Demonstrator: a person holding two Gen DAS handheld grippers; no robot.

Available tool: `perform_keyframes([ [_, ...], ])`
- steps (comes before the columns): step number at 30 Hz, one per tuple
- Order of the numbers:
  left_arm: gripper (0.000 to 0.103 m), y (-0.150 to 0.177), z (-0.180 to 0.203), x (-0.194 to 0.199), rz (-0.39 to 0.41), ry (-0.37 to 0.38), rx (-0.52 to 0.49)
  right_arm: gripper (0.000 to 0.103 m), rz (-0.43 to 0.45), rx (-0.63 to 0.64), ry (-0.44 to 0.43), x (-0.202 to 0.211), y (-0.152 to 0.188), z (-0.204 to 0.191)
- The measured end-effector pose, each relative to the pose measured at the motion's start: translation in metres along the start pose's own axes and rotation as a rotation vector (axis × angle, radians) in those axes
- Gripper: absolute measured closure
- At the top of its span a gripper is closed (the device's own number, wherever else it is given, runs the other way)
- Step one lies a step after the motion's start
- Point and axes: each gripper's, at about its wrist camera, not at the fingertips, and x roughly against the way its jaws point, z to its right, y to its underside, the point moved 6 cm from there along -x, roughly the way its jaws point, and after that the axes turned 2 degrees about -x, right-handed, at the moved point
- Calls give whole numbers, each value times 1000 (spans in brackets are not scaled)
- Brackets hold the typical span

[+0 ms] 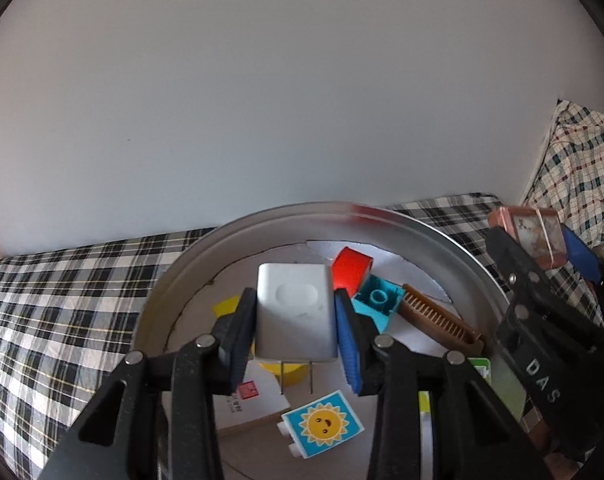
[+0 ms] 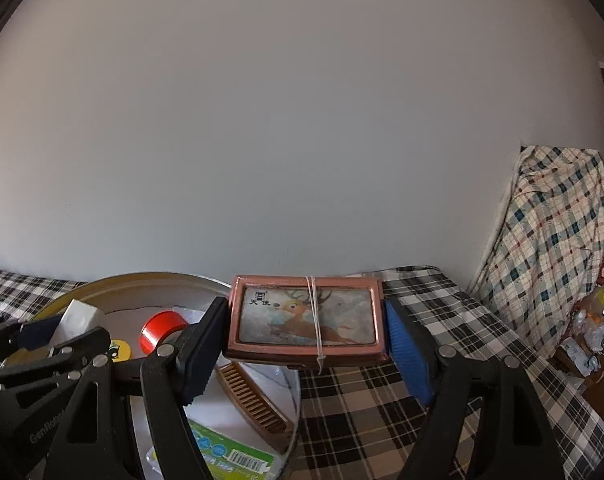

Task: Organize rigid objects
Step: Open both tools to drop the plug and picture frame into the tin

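L gripper (image 1: pixel 296 320) reaches fwd over the round silver metal tray (image 1: pixel 453 240), pinching a white plastic plug-in charger block (image 1: pixel 292 312) between its two pads; the charger's two metal prongs point back toward the cam. Charger is held above the tray floor, over a yellow round item that's mostly hidden under it.

R gripper (image 2: pixel 305 332) is level, just beside the tray's right edge, clamped on the short ends of a flat pink-rimmed rectangular tin with a deer picture (image 2: pixel 306 316), a white string tied round its middle. Tin hangs partly over the tray rim, partly over the black-and-white plaid cloth (image 2: pixel 441 360).

In tray: red cylinder block (image 1: pixel 351 270), teal brick (image 1: pixel 377 300), brown comb (image 1: pixel 441 320), sun-print tile (image 1: pixel 321 424). Green-label packet (image 2: pixel 230 452) cut off at frame bottom; text unreadable.
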Motion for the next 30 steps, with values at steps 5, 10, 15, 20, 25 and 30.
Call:
perform_keyframes([
  [5,66,0,-2,0,-12,-18,-11,25,-11,20,-37,0,2,-9],
  [10,66,4,-3,-6,-40,-26,-4,25,-28,27,-47,-1,5,-13],
  [15,66,5,-4,-8,-45,-41,-18,25,-39,22,-66,-3,5,-14],
  [20,62,5,-6,-10,-64,-25,3,24,-99,27,-131,-12,12,-19],
  [25,26,2,-17,-2,-43,-35,54,24,-166,-61,-186,-24,19,-11],
  [30,1,-4,-20,22,58,-79,40,20,-98,-157,-202,-13,12,3],
])
